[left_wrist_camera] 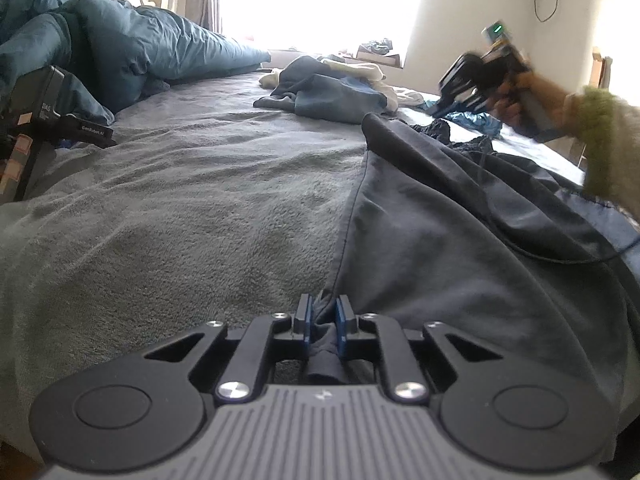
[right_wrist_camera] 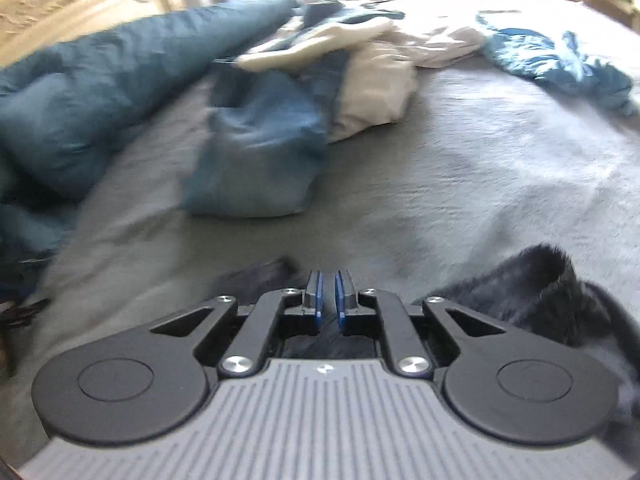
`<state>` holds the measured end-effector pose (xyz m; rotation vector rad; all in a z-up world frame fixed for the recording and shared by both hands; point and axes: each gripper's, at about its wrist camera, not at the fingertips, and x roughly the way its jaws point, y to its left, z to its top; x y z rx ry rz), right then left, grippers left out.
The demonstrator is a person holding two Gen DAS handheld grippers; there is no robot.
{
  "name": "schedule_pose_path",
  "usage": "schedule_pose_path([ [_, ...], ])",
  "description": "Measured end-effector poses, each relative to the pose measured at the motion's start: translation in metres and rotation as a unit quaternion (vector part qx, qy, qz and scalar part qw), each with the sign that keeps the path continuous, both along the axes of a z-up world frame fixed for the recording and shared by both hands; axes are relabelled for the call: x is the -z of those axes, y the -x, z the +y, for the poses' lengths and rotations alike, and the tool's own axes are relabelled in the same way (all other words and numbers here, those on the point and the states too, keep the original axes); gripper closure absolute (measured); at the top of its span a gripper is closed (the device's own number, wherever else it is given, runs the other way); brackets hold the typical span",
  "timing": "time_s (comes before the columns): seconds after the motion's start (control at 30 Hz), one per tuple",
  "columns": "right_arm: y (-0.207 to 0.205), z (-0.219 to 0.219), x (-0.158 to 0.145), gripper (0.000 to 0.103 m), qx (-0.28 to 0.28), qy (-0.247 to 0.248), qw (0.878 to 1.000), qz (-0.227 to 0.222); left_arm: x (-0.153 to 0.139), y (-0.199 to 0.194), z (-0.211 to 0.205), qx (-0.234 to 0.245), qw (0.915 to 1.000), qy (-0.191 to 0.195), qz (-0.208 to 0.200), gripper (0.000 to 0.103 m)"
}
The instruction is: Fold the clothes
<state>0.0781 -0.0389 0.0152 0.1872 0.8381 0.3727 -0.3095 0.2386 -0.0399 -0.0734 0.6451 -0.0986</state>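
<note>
my left tool is clenched on a bunched corner of the dark navy garment; the cloth wads up between the blue pads and trails back under the tool body; from that pinch the garment runs away to my right and forward across the grey fleece blanket on the bed, its long edge climbing diagonally toward the far right, where the folds pile up and a thin cord lies over them; so the bulk of the cloth sits right of the left tool, not ahead of it.

my right tool has its pads nearly together with a thin gap; dark cloth shows behind and beneath them, but the view is blurred and i cannot tell whether it is actually gripped; in the left view the right tool is raised above the far end of the same garment, well apart from the left one, smeared with motion; a dark fuzzy fold sits just to its right.

i judge the far end belongs to the right tool, being nearer, while the left anchors the near corner; the fold line would run between the two.

the teal duvet and the heap of blue and white clothes lie further up the bed, apart from this piece.
</note>
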Motion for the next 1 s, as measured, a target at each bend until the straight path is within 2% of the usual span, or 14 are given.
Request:
schedule_pose_path([
  [0.1, 0.041, 0.011, -0.025, 0.093, -0.067, 0.009, 0.998, -0.004, -0.002, 0.004, 0.002, -0.006, 1.0000, 0.004, 0.005, 0.083],
  [0.17, 0.074, 0.020, -0.036, 0.079, -0.114, 0.004, 0.993, 0.006, -0.003, 0.008, 0.003, -0.010, 0.9999, 0.007, 0.009, 0.081],
  [0.2, 0.091, 0.026, -0.038, 0.077, -0.136, -0.001, 0.991, 0.016, -0.003, 0.009, 0.004, -0.013, 0.9998, 0.009, 0.011, 0.079],
  [0.33, 0.139, 0.055, -0.030, 0.064, -0.195, -0.026, 0.978, 0.070, -0.002, 0.013, 0.003, -0.021, 0.9997, 0.005, 0.011, 0.073],
  [0.4, 0.151, 0.071, -0.019, 0.062, -0.206, -0.037, 0.973, 0.096, 0.000, 0.012, 0.001, -0.026, 0.9996, 0.004, 0.010, 0.072],
  [0.47, 0.150, 0.089, -0.009, 0.060, -0.199, -0.034, 0.974, 0.106, 0.001, 0.010, 0.000, -0.031, 0.9995, 0.005, 0.008, 0.076],
  [0.5, 0.148, 0.097, -0.005, 0.059, -0.189, -0.031, 0.975, 0.109, 0.001, 0.010, -0.001, -0.033, 0.9994, 0.006, 0.006, 0.083],
  [0.53, 0.142, 0.104, 0.000, 0.058, -0.173, -0.029, 0.978, 0.114, 0.002, 0.009, -0.002, -0.035, 0.9993, 0.007, 0.005, 0.089],
  [0.63, 0.122, 0.116, 0.012, 0.057, -0.123, -0.028, 0.982, 0.139, -0.003, 0.013, -0.005, -0.045, 0.9989, 0.009, -0.004, 0.096],
  [0.7, 0.110, 0.122, 0.019, 0.056, -0.091, -0.018, 0.985, 0.147, -0.009, 0.021, -0.005, -0.047, 0.9985, 0.019, -0.019, 0.099],
  [0.77, 0.104, 0.125, 0.025, 0.054, -0.068, -0.008, 0.987, 0.149, -0.015, 0.030, -0.003, -0.037, 0.9977, 0.046, -0.033, 0.100],
  [0.87, 0.095, 0.126, 0.037, 0.053, -0.054, 0.003, 0.985, 0.162, -0.023, 0.048, -0.004, -0.008, 0.9941, 0.076, -0.077, 0.100],
  [0.93, 0.090, 0.124, 0.046, 0.054, -0.045, 0.006, 0.983, 0.180, -0.025, 0.058, -0.007, 0.015, 0.9915, 0.085, -0.097, 0.100],
  [1.0, 0.087, 0.125, 0.052, 0.054, -0.036, 0.010, 0.982, 0.187, -0.025, 0.060, -0.013, 0.025, 0.9916, 0.079, -0.099, 0.100],
])
